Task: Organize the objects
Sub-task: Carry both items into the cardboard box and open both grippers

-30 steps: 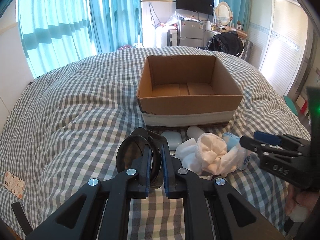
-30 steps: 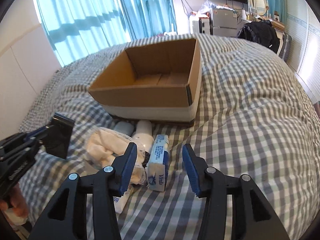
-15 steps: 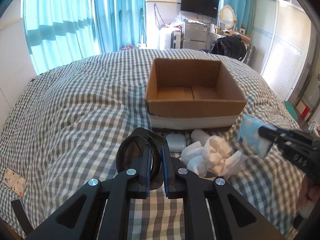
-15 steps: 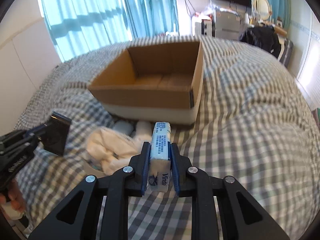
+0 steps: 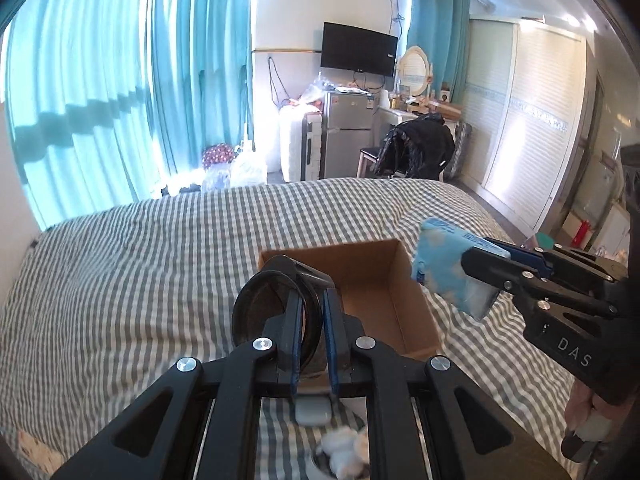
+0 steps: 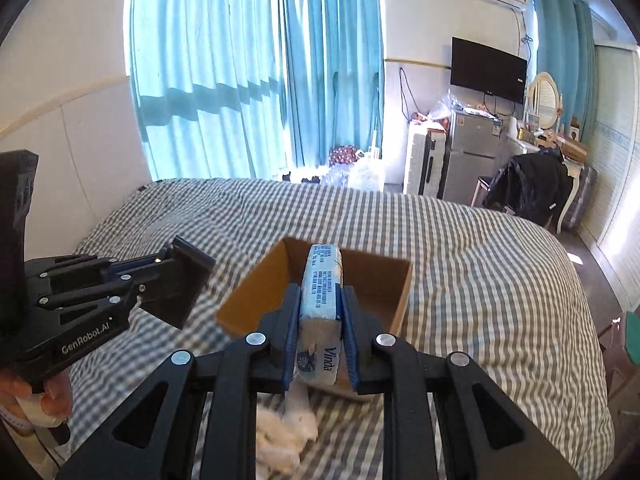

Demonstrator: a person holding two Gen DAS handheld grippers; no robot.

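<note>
An open cardboard box (image 5: pixel 394 284) (image 6: pixel 396 280) sits on the checked bed. My left gripper (image 5: pixel 311 320) is shut on a black cup (image 5: pixel 266 312) and holds it raised over the box's near left corner; the cup also shows in the right wrist view (image 6: pixel 176 294). My right gripper (image 6: pixel 319 320) is shut on a blue Vinda tissue pack (image 6: pixel 322 300), raised over the box's near edge. The pack also shows in the left wrist view (image 5: pixel 448 276), to the right of the box.
A pale case (image 5: pixel 314 410) and white cotton balls (image 5: pixel 344 448) lie on the bed before the box. White cloth (image 6: pixel 288 432) lies under my right gripper. Beyond the bed stand curtains, a fridge (image 5: pixel 346 132) and a chair with a black jacket (image 5: pixel 416 148).
Both grippers have risen and moved forward toward the box with the cup and tissue pack. One second ago the right gripper was open around the pack; then it shut on it.
</note>
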